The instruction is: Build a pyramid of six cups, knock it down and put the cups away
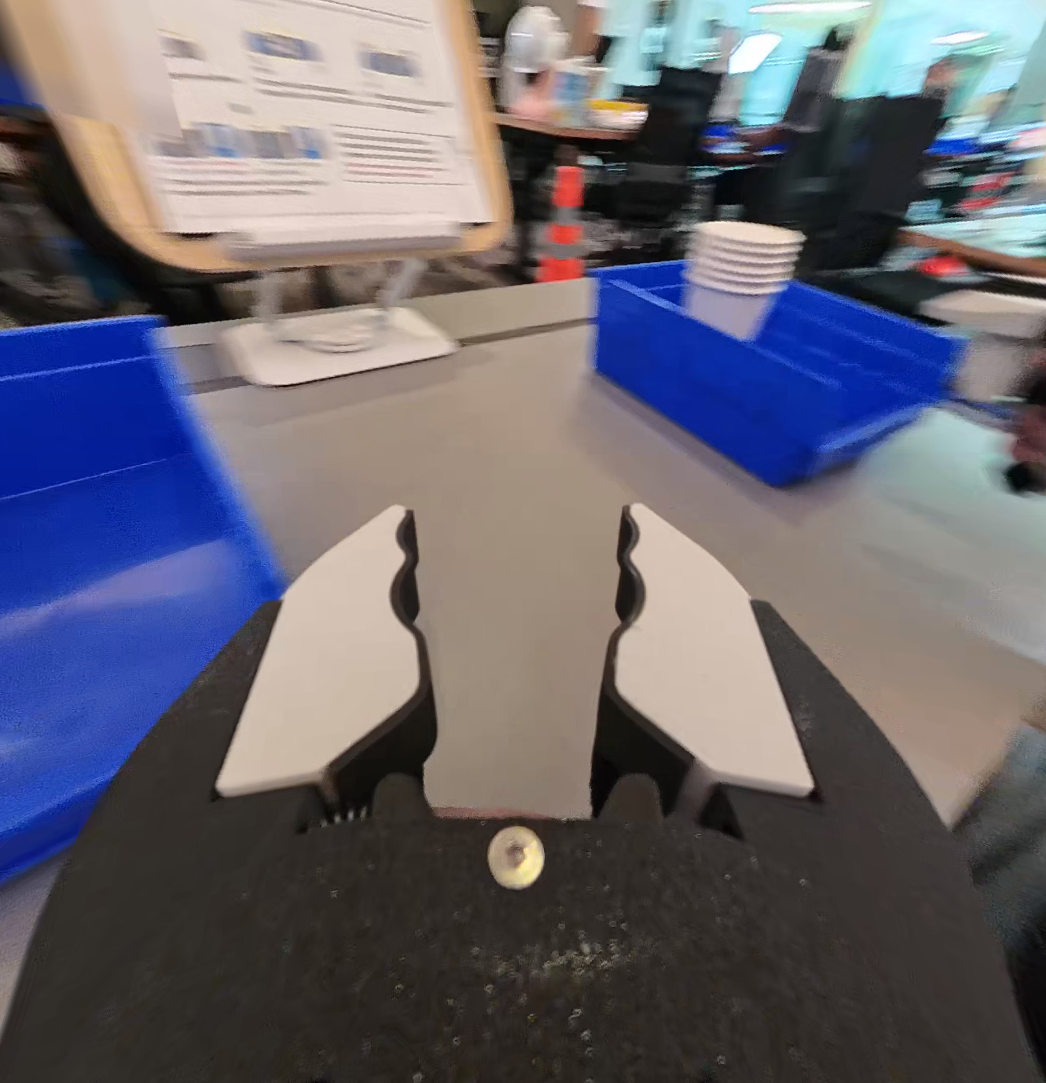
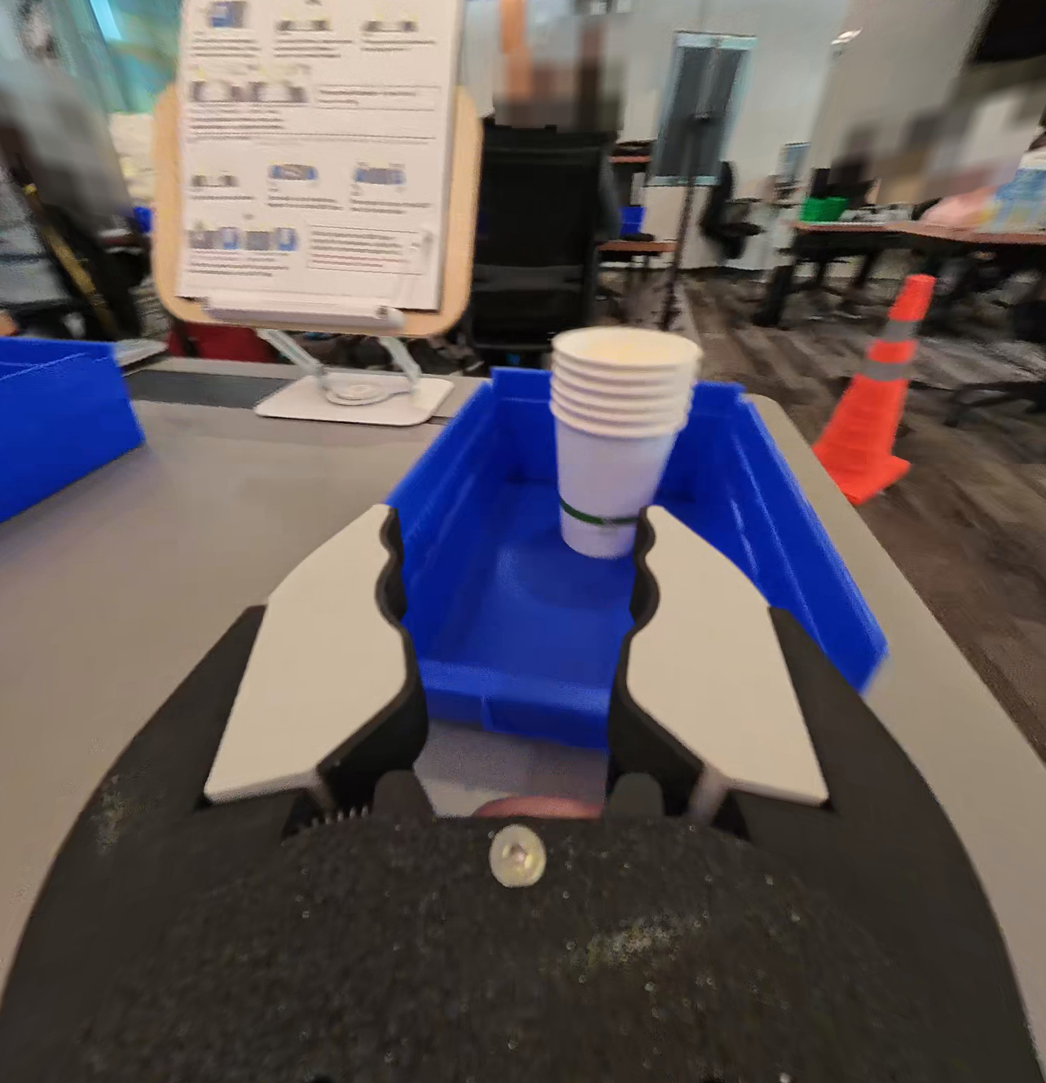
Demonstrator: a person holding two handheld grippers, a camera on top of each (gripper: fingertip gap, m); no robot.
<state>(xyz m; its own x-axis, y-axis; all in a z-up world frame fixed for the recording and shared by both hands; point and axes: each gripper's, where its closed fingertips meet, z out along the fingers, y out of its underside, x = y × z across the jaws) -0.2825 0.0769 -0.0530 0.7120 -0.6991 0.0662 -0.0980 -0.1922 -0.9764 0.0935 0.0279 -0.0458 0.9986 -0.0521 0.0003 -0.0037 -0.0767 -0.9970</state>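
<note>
A stack of several nested white paper cups stands upright at the far end of a blue bin on the grey table. My right gripper is open and empty, held above the bin's near end, short of the stack. In the left wrist view the same cup stack shows in its blue bin at the far right. My left gripper is open and empty above the bare grey table, well short of the stack.
A second blue bin sits at the left; it also shows in the right wrist view. A document stand with a printed sheet stands at the table's back edge. An orange cone stands on the floor beyond the table's right edge.
</note>
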